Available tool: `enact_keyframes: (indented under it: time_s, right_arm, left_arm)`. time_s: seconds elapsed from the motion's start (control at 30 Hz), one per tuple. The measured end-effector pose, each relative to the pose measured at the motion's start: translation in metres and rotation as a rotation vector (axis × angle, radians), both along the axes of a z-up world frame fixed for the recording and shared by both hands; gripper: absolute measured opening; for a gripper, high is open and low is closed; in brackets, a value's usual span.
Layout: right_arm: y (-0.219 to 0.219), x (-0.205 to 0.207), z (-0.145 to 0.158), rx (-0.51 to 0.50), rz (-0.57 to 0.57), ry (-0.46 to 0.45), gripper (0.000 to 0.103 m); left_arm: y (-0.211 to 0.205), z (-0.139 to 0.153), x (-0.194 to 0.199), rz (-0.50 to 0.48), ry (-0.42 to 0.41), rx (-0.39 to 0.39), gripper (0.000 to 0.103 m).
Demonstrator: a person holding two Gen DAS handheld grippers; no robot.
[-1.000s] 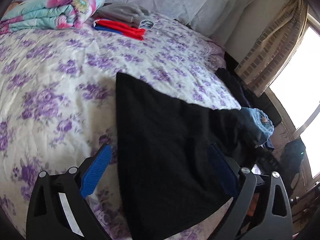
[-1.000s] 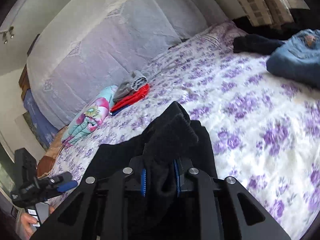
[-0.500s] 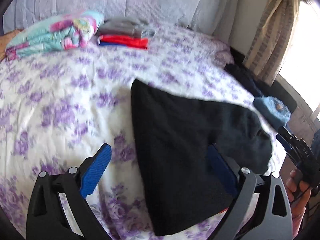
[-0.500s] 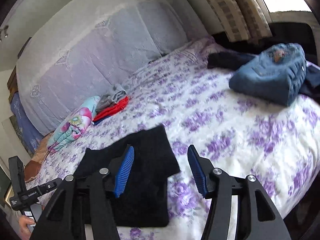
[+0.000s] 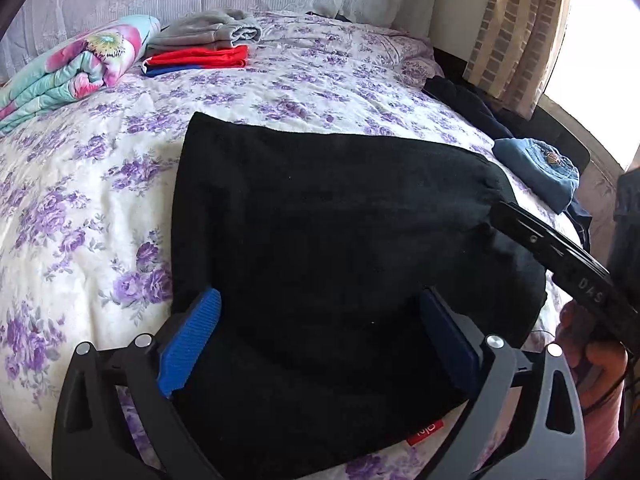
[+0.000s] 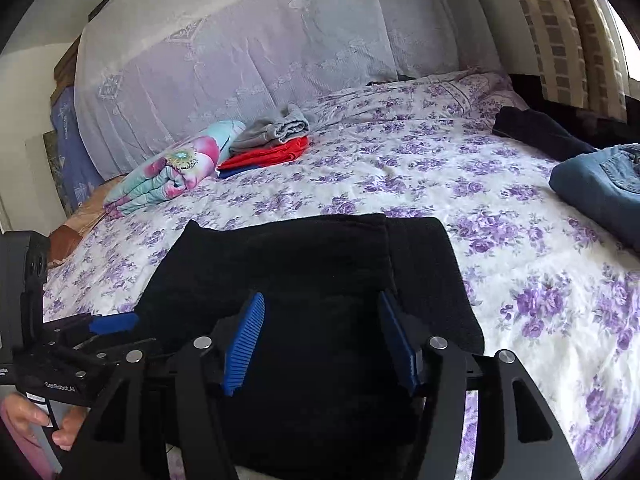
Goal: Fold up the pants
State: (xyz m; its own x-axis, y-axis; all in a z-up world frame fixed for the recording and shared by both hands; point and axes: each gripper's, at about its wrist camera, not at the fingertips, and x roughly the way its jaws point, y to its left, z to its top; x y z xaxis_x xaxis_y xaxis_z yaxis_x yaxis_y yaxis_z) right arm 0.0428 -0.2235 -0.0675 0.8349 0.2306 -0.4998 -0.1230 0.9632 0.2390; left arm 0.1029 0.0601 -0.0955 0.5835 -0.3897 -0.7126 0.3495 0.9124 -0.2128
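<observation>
Left and right wrist views over the bed. I see the folded black fleece pants (image 5: 332, 248) lying flat on the white bedspread printed with purple flowers (image 5: 80, 184), near its front edge; a small red label shows at the pants' near hem.

My left gripper (image 5: 320, 344), black-framed with ribbed blue pads (image 5: 188, 348), stands wide apart above the pants, one pad at the fabric's left edge, the other over the cloth, clamping nothing. My right gripper (image 6: 320, 344) has its jaws parted about midway, also over the black cloth, with nothing pinched between them; in the left view its finger reaches to the pants' right corner.

No container is in view; the bedspread alone bears things. At its far side lie a rolled floral turquoise-and-pink quilt (image 6: 176, 168) and a stack of folded grey, red and blue garments (image 6: 272, 140). Toward the curtained window lie folded blue denim jeans (image 6: 600, 192) and a dark navy garment (image 6: 536, 132).
</observation>
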Motion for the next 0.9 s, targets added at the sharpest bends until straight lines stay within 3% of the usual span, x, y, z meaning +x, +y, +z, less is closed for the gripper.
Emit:
enact_keyframes:
  time_s: [0.13,0.23,0.33,0.4,0.53,0.67,0.8,0.83,0.9]
  right_arm:
    - [0.003,-0.027,0.021,0.017,0.017,-0.076,0.059]
    - [0.014,-0.043,0.026,-0.034,0.052,-0.123,0.059]
    - [0.02,-0.038,-0.006,-0.163,0.042,0.0,0.059]
    - [0.011,-0.051,-0.017,-0.141,0.057,-0.035,0.059]
    - [0.009,-0.075,0.001,-0.182,0.059,-0.073,0.062]
    - [-0.01,-0.091,0.016,-0.051,0.117,-0.072,0.068]
    - [-0.05,-0.065,0.018,0.165,0.092,0.006,0.072]
    - [-0.062,-0.055,0.015,0.22,0.087,0.033,0.073]
    - [-0.081,-0.027,0.004,0.293,0.077,0.11,0.073]
  left_arm:
    - [0.001,0.001,0.001,0.003,-0.002,-0.001,0.097]
    - [0.001,0.001,0.0,0.006,-0.005,0.001,0.098]
    - [0.002,0.001,0.0,0.003,-0.002,-0.003,0.098]
    - [0.002,0.002,-0.004,-0.008,-0.007,0.014,0.098]
    - [0.02,0.009,-0.018,-0.015,-0.003,-0.012,0.096]
    - [0.067,0.024,-0.018,0.037,0.084,-0.16,0.096]
    - [0.091,0.013,-0.003,0.027,0.225,-0.304,0.096]
    - [0.09,0.005,0.002,0.011,0.272,-0.318,0.097]
    - [0.084,-0.002,0.006,0.004,0.29,-0.293,0.097]
